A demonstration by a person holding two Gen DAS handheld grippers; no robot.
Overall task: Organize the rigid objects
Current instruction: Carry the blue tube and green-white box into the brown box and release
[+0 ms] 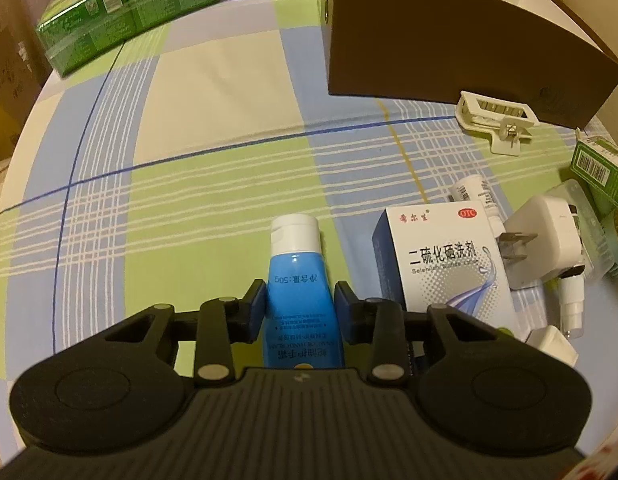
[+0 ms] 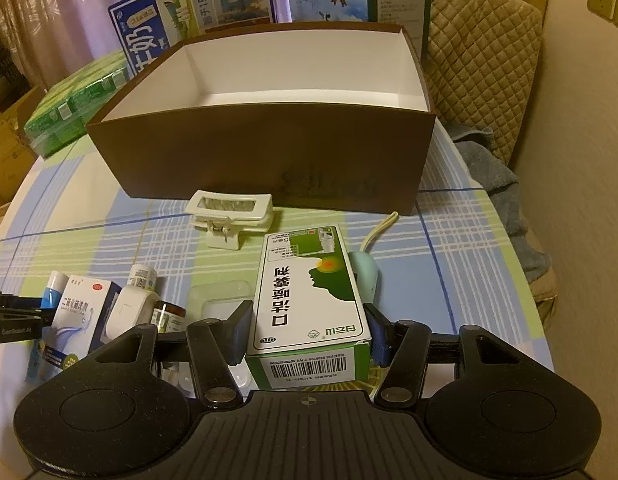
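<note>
Left claw [image 1: 300,300] grips a blue plastic tube [image 1: 297,300], white flip cap, printed "50g", lying on the checked tablecloth of the table [image 1: 213,92]. Right claw [image 2: 309,328] clamps a green-and-white carton [image 2: 309,300] marked "OTC", barcode facing the camera, in front of the open brown box [image 2: 269,152] with its white interior. Beside the tube, just apart from it, stands a white carton [image 1: 445,264] reading "Selenium Sulfide"; a cream hair clip [image 2: 229,216] lies near the box.

Dim warm indoor light, soft shadows, strong fisheye bending at edges, sharp centre.
</note>
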